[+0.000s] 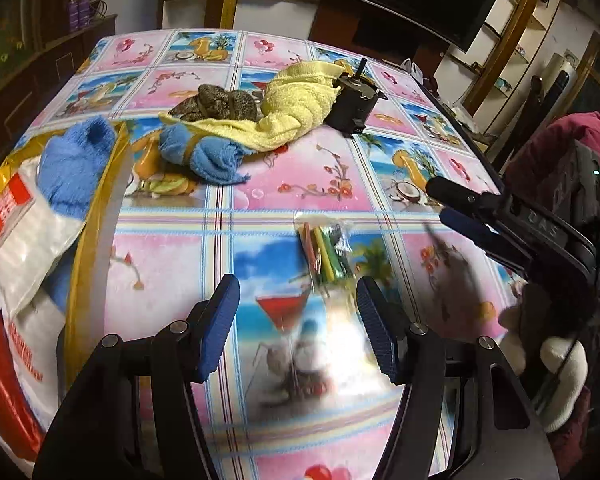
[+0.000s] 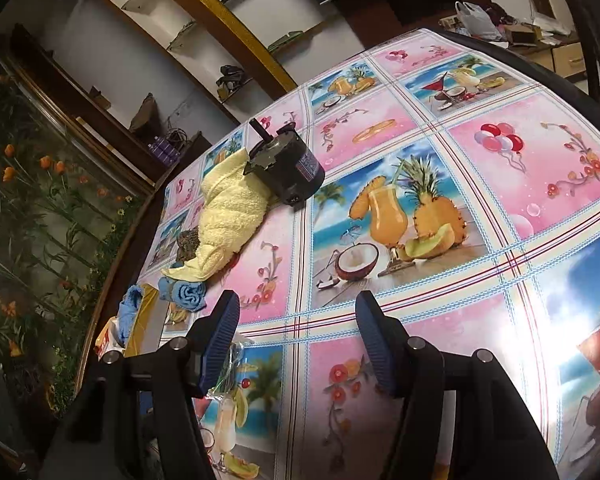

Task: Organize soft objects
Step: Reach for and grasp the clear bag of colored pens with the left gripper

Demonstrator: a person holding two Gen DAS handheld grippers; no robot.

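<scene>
A yellow towel (image 1: 296, 100) (image 2: 228, 216) lies crumpled mid-table. A brown speckled cloth (image 1: 216, 102) (image 2: 188, 242) sits against it, and a rolled blue towel (image 1: 204, 152) (image 2: 184, 294) lies at its near end. A fluffy blue cloth (image 1: 78, 160) (image 2: 128, 312) rests on a white plastic bag (image 1: 20, 240) at the left edge. My left gripper (image 1: 298, 328) hovers open over the tablecloth, nothing between its fingers, well short of the towels. My right gripper (image 2: 298, 340) (image 1: 446, 204) is open too, over bare cloth to the right of the pile.
A black motor (image 1: 354, 102) (image 2: 284, 168) stands against the yellow towel's far end. A small clear bag of coloured sticks (image 1: 324, 252) (image 2: 224, 376) lies just ahead of my left gripper. A white and dark plush toy (image 1: 560, 360) and a person's maroon sleeve (image 1: 572, 140) are at the right edge.
</scene>
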